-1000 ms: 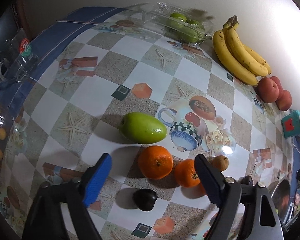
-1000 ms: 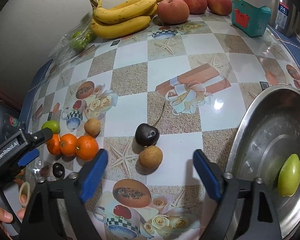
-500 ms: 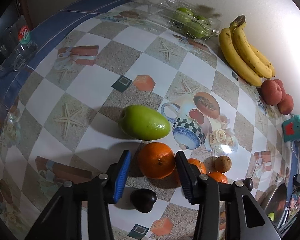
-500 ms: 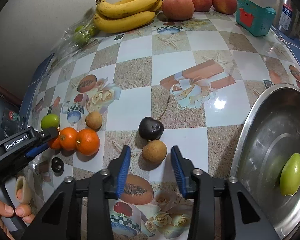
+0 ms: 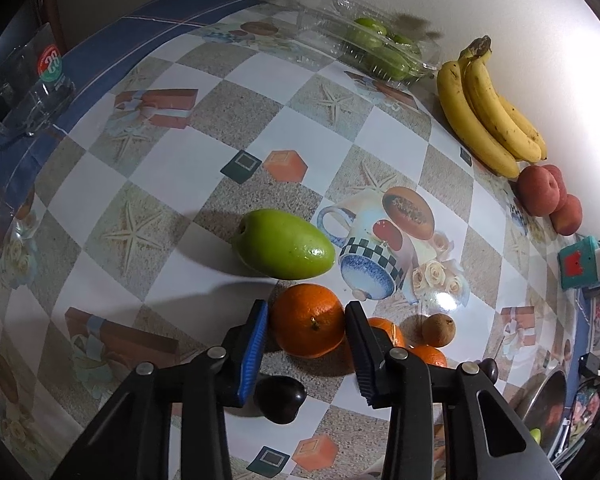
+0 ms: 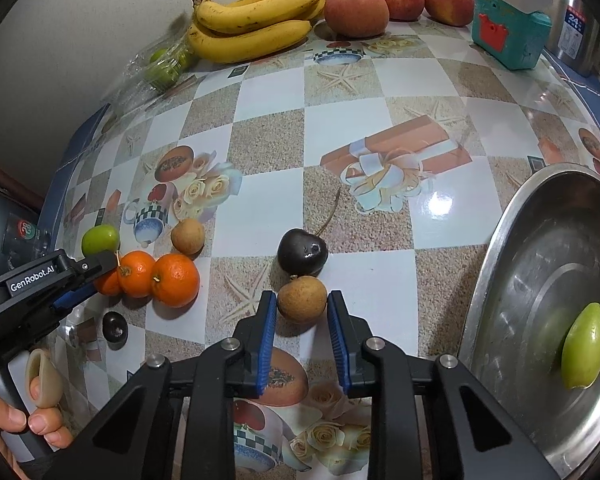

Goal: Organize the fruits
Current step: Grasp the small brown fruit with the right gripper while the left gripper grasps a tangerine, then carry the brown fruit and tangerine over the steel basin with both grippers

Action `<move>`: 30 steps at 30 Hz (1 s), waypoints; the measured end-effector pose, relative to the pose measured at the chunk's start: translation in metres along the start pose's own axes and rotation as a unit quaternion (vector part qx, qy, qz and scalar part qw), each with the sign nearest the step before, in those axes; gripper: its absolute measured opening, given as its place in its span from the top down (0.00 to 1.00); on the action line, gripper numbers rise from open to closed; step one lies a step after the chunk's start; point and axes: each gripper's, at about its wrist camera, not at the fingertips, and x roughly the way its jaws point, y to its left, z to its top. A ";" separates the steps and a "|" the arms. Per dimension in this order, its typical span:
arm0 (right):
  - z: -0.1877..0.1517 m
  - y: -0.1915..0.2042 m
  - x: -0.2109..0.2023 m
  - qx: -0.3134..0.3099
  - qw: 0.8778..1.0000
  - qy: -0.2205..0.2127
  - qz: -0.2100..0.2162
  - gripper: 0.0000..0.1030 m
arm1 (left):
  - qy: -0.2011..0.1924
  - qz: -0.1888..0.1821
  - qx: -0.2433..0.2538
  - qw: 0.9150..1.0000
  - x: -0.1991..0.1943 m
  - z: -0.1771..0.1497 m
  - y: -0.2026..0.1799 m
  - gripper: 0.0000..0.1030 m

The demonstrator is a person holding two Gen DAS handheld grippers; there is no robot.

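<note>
— On the checkered tablecloth (image 6: 268, 216), what fruit sits at the right gripper (image 6: 302, 312)?
— A small round brown fruit (image 6: 302, 299), matt tan skin, a short stub on top. It lies between the blue pads (image 6: 267, 334), which have narrowed to either side of it; whether they already press on it, I cannot tell. Just behind it, touching or nearly so, is a dark cherry (image 6: 302, 256) with a thin stem.

— And the left gripper (image 5: 306, 322)?
— Its two fingers flank an orange (image 5: 307, 319), glossy, with a small stem scar facing the camera. The pads sit against its flanks, so it looks pinched. A green oval fruit (image 5: 285, 243) lies just beyond it, two more oranges (image 5: 384, 330) at its right, a second dark cherry (image 5: 280, 398) near the gripper's body.

— Anything in the steel bowl (image 6: 512, 264)?
— One green fruit (image 6: 584, 346), lying by the right-hand wall. Bananas (image 6: 256, 20) and three apples (image 6: 356, 10) line the wall at the back.
</note>
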 end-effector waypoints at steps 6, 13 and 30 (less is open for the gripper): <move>0.001 0.001 -0.017 0.000 1.000 -0.017 0.014 0.74 | -0.018 -0.006 0.003 1.000 -0.017 0.002 -0.002 0.60; -0.002 0.002 -0.037 0.003 0.999 -0.036 0.015 0.74 | -0.055 -0.015 0.008 0.998 -0.047 0.005 -0.006 0.60; -0.003 -0.010 -0.070 0.020 0.997 -0.066 0.036 0.74 | -0.094 -0.039 0.026 0.994 -0.083 -0.003 -0.026 0.60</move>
